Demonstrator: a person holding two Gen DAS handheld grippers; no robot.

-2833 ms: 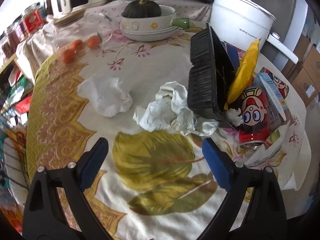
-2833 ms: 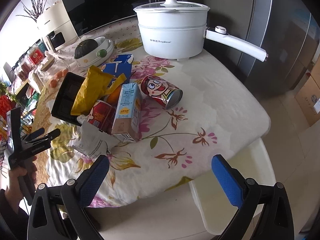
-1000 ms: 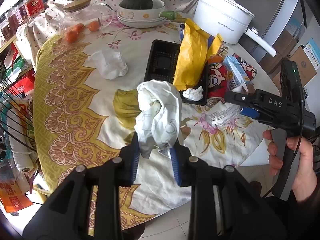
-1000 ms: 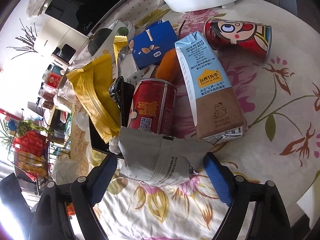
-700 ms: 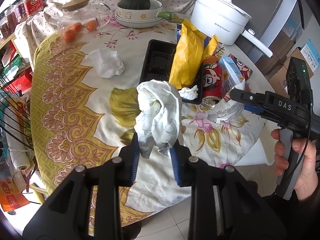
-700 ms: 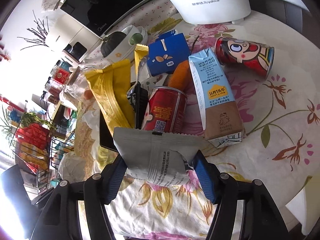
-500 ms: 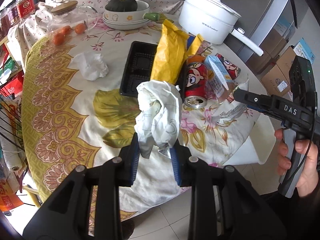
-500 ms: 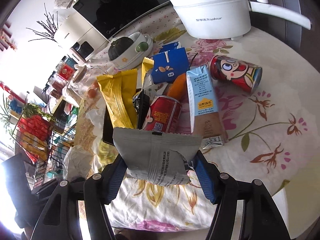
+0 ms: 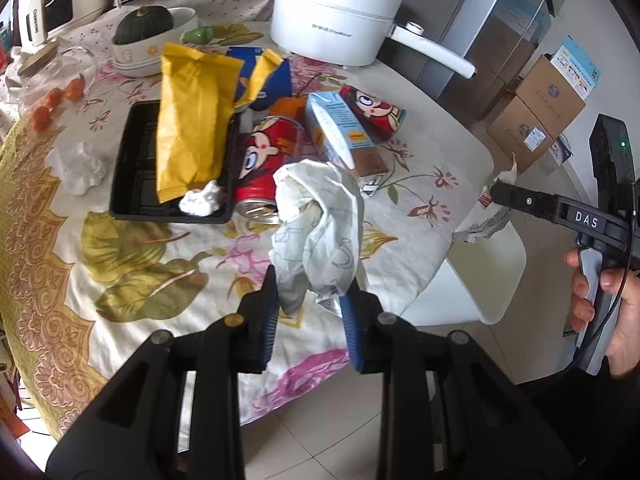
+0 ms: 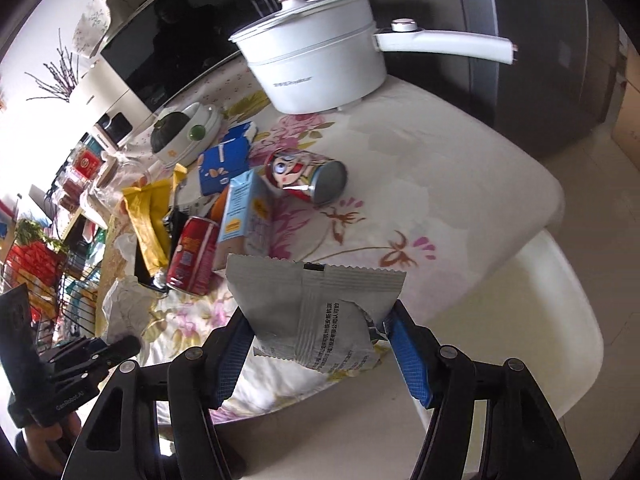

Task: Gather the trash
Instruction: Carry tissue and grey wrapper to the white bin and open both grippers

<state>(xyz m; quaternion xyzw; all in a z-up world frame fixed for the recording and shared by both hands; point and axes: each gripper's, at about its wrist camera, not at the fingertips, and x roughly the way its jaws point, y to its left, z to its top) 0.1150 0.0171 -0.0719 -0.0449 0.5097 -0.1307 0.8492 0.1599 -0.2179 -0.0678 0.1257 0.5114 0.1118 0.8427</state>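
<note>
Both sets of jaws are pinching trash: the left gripper clamps a crumpled white paper wad between its blue pads, and the right gripper, whose jaws have just been closing, squeezes a grey foil wrapper. Each held piece hides the cloth directly behind it, and the wrapper's small print is too fine to read. From the left wrist, the yellow bag leans over the black tray at 11 o'clock, covering much of its floor; a red can lies beside it, partly behind the wad. The table edge curves away at 3 o'clock, with open tiled floor at 6 o'clock below both grippers.
</note>
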